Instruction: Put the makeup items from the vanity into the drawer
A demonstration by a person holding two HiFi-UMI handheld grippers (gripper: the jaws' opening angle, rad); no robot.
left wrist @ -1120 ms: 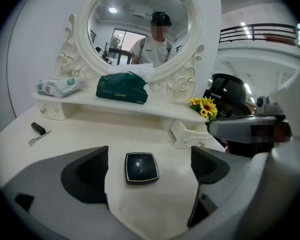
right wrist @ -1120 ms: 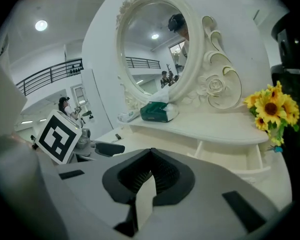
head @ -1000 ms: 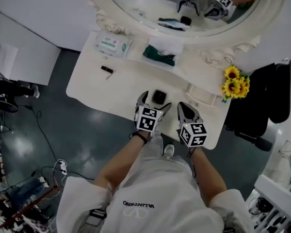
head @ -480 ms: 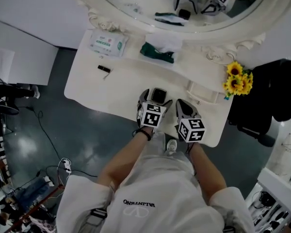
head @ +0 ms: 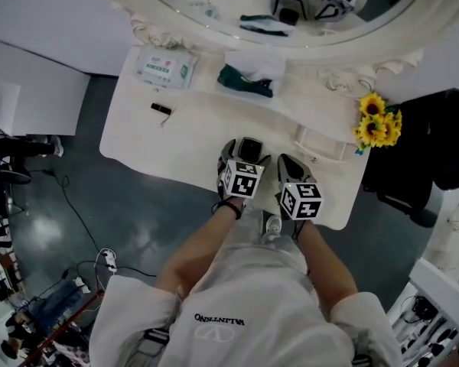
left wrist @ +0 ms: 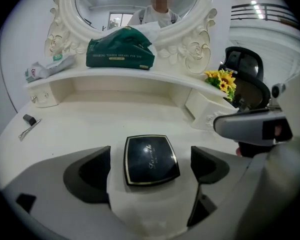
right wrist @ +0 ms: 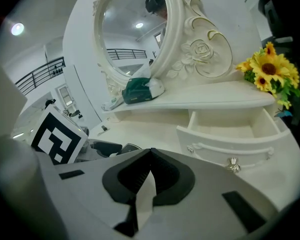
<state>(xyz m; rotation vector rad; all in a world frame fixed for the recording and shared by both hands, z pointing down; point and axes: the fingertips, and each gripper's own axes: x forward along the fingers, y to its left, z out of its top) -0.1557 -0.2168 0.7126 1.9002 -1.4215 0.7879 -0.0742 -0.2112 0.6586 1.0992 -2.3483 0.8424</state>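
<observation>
L gripper [left wrist: 150,160] jaws apart astride compact [left wrist: 151,158], R gripper [right wrist: 149,170] jaws together, empty; compact likely rigid, light, slick, so grip side edges.

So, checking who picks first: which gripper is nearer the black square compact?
Left. The left gripper has open jaws either side of the black square compact; the right gripper, shut, sits apart to its right.

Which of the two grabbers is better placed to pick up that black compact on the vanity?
The left gripper: its jaws stand apart with the black compact lying between them, not yet gripped. The right gripper has its jaws together and points toward the open drawer instead.
</observation>
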